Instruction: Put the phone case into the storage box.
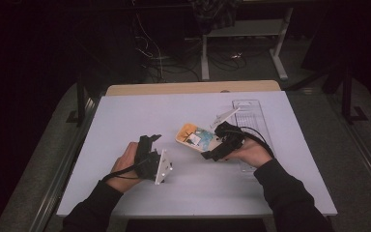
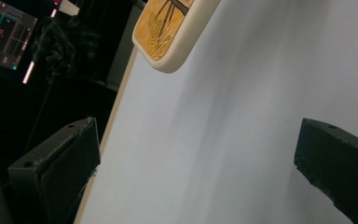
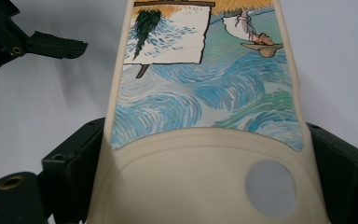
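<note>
Now, step in hand: I judge I am holding up the phone case for a handover or a re-grip; it is not yet set down.
Left gripper (image 1: 149, 145): jaws spread wide, nothing between them, hovering over the table (image 1: 140, 116) left of the case.
Phone case (image 1: 195, 137): between the two grippers, tilted above the white tabletop, its near end in my right tool.
Right gripper (image 1: 222, 142): pinching the phone case (image 3: 205, 116) across its width, at the end with the round camera hole.
Next move: I think the left jaws must close on the free end squarely.
Materials: cream, smooth, rounded rim; painted swirls of blue, orange field; matte black jaws.
</note>
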